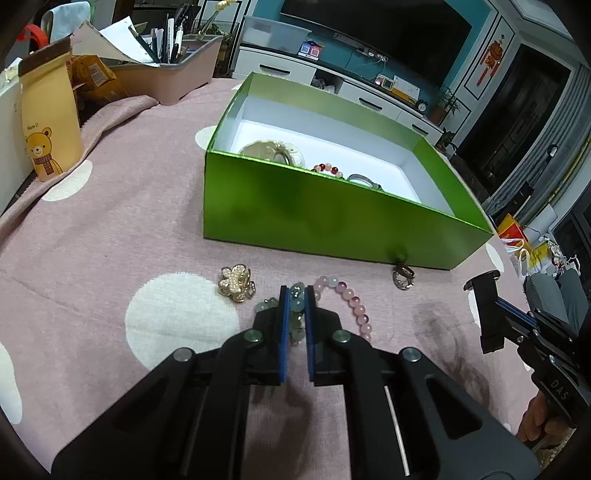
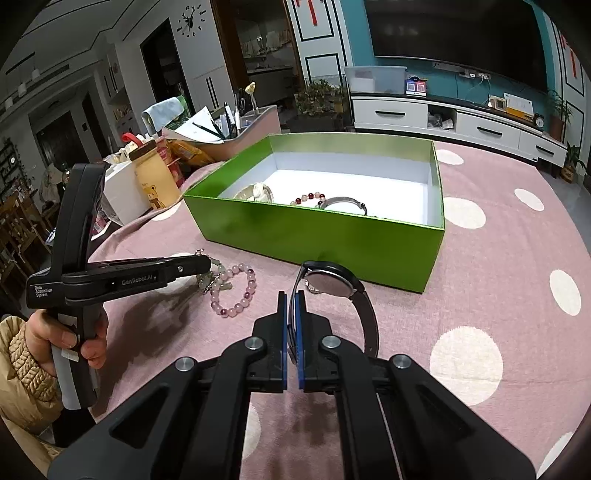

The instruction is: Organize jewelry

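Left wrist view: left gripper [image 1: 297,295] clamped on pale-green bead bracelet [image 1: 295,302], on tabletop [image 1: 110,240] | pink bracelet [image 1: 351,299] just R of it | green box [image 1: 332,218] straight ahead, near wall between, top open | R gripper [image 2: 291,299] pinching watch [image 2: 332,282] by strap, box beyond, closer.

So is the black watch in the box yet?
Out. The black watch hangs by its strap from the shut right gripper, in front of the green box.

Teal wall [image 2: 443,79], dark television [image 2: 454,37], white cabinet [image 2: 454,122], wall clock [image 2: 193,20]
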